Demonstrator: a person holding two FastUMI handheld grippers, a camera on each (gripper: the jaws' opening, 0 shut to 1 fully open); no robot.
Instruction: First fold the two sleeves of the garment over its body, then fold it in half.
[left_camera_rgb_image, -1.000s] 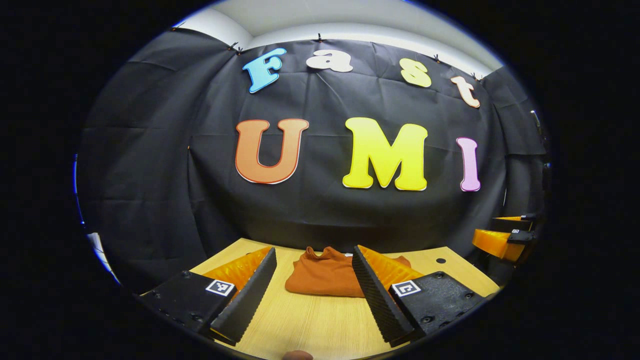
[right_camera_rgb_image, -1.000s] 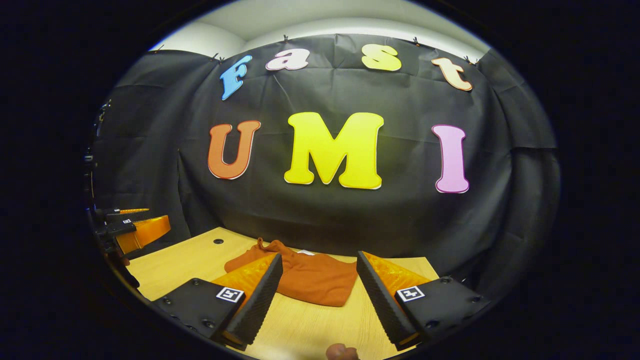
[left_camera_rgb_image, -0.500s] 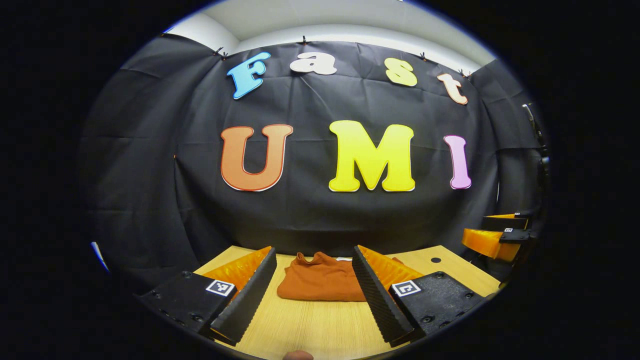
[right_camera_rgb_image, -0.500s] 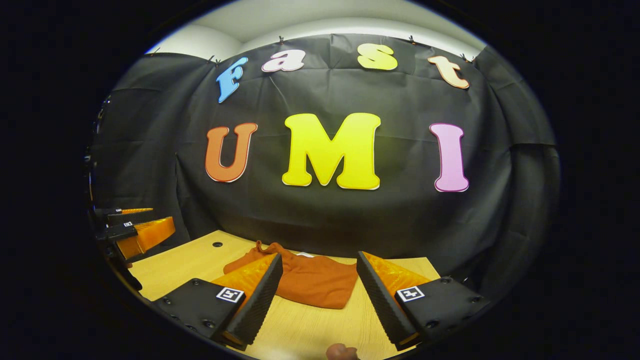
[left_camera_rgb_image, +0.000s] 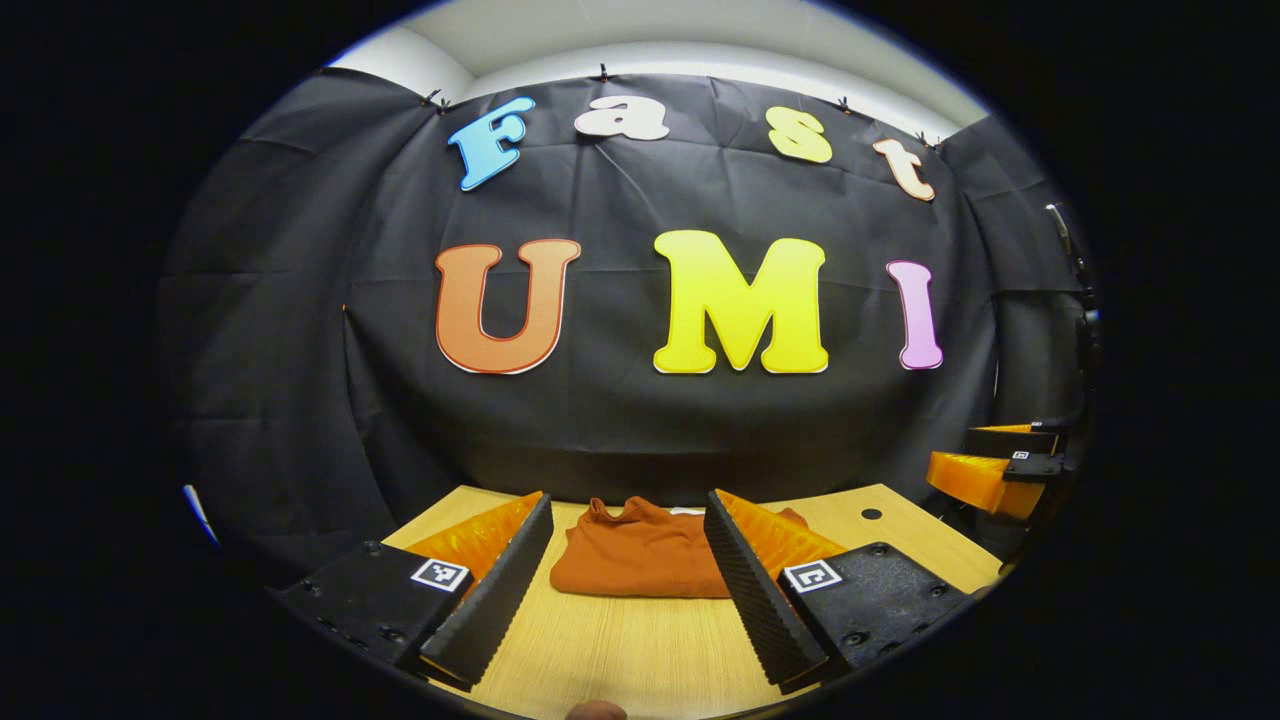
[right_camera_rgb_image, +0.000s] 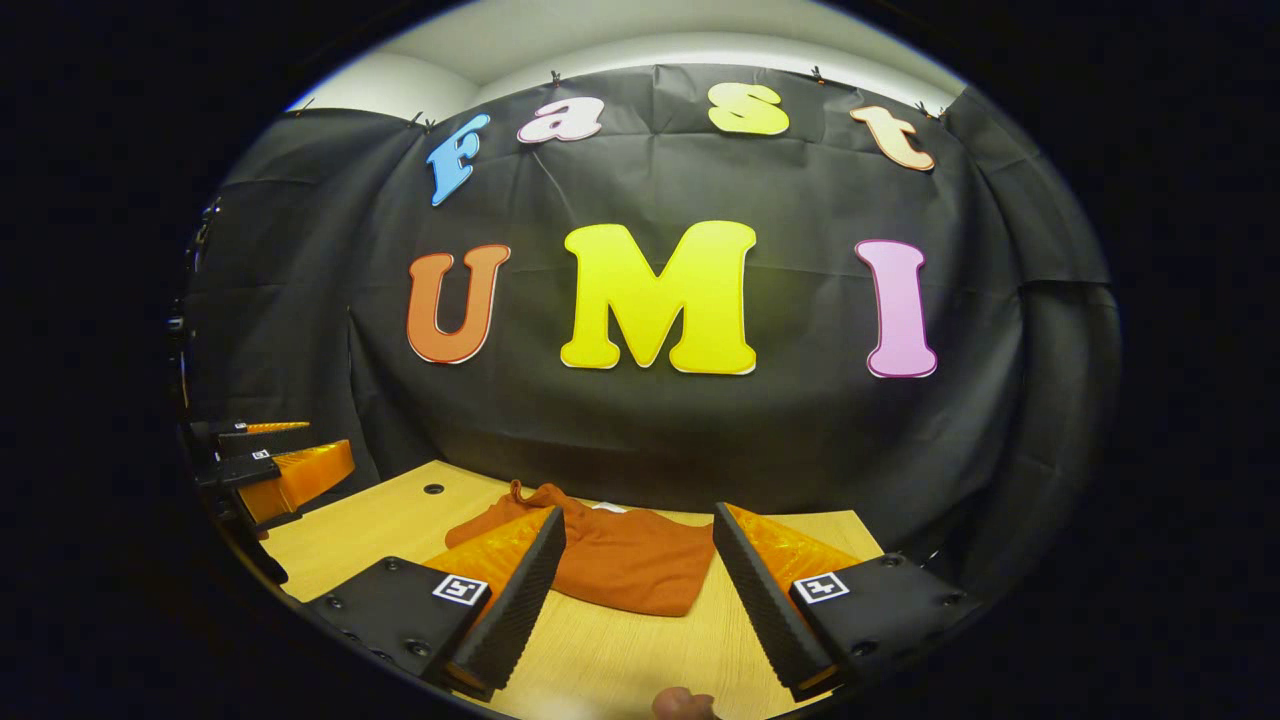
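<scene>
Garment first: a rust-orange garment (left_camera_rgb_image: 640, 560) lies folded into a compact bundle on a light wooden table (left_camera_rgb_image: 640, 650), near the table's far edge by the black cloth wall. In the left gripper view, the left gripper (left_camera_rgb_image: 628, 585) hangs above the near part of the table with its two ridged black fingers (left_camera_rgb_image: 495, 600) spread wide and holding nothing. The bundle lies ahead of it, framed in the gap between the fingers and apart from both, with the right-hand finger covering part of its far corner. The right gripper (left_camera_rgb_image: 995, 470) appears at the right edge of this view, held well off to the side past the table's edge. In the right gripper view, the right gripper (right_camera_rgb_image: 640, 590) is likewise spread open and empty above the table (right_camera_rgb_image: 620, 660). The garment (right_camera_rgb_image: 625, 565) lies ahead and slightly left of its gap, one corner hidden behind the left-hand finger (right_camera_rgb_image: 510, 605). The left gripper (right_camera_rgb_image: 275, 470) shows at the far left, clear of the cloth. A small dark hole (right_camera_rgb_image: 434, 489) marks the tabletop near it.
</scene>
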